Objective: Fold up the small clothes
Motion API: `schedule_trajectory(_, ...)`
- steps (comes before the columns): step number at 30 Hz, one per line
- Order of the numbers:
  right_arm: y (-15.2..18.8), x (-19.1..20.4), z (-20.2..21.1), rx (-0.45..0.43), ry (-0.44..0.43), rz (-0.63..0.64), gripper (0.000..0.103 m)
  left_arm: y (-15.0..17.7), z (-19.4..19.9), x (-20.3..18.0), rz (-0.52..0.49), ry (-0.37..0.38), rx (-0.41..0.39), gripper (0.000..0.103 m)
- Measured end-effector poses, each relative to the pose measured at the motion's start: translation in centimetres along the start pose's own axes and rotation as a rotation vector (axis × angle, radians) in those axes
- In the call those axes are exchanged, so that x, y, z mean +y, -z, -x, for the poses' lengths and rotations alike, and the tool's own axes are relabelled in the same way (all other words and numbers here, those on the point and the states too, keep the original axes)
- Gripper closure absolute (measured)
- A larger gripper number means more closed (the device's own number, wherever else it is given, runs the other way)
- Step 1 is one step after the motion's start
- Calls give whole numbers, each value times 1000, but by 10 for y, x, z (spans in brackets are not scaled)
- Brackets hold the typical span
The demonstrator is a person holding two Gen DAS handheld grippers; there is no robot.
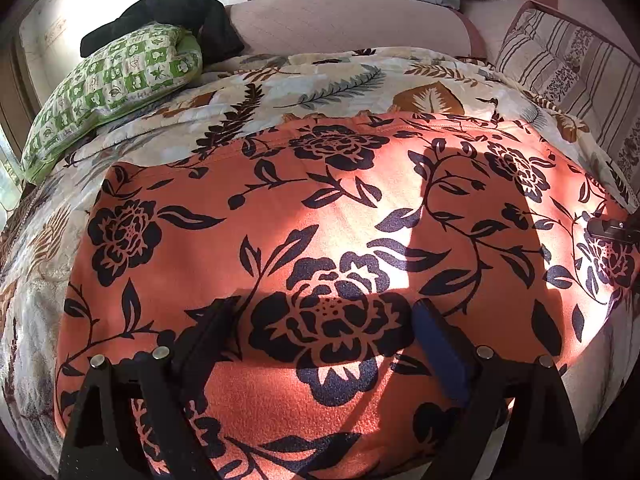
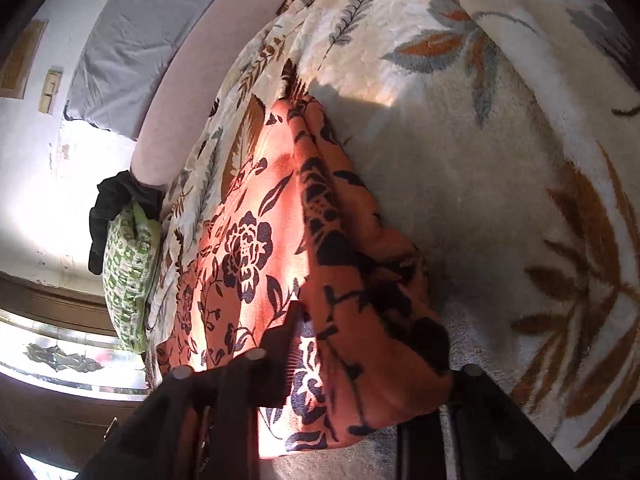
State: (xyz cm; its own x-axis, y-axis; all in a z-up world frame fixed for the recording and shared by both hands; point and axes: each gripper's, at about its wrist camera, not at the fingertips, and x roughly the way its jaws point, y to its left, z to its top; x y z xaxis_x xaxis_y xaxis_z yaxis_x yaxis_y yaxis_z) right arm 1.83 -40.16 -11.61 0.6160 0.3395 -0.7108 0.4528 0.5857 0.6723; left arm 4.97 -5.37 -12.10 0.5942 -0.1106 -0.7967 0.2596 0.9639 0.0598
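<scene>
Lifting a bunched edge, right tongs (image 2: 360, 360) clamp the orange garment (image 1: 320, 220); left tongs (image 1: 324, 320) gape wide.

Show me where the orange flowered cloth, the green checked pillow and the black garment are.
orange flowered cloth (image 1: 320, 240): left wrist view, middle of its flat part.
green checked pillow (image 1: 116, 84): left wrist view, its top face.
black garment (image 1: 180, 12): left wrist view, its crumpled middle.

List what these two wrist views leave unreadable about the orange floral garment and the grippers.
- Right wrist view: the right gripper has its far finger hidden behind a raised fold of the orange floral garment, so its grip is unclear.
- Left wrist view: the garment's near edge is covered by the open left gripper.
- Garment type: unreadable in both.
</scene>
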Motion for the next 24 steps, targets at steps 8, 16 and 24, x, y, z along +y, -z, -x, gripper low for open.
schedule_trajectory(8,-2,-11,-3,34,-16,-58,75,-12,40,7,39,-1,-97,12)
schedule_trajectory(16,-2,-1,-7,46,14,25,84,5,1,-1,-34,-29,15,9)
schedule_trajectory(24,16,88,24,-57,3,297,94,-1,45,52,172,78,-86,10)
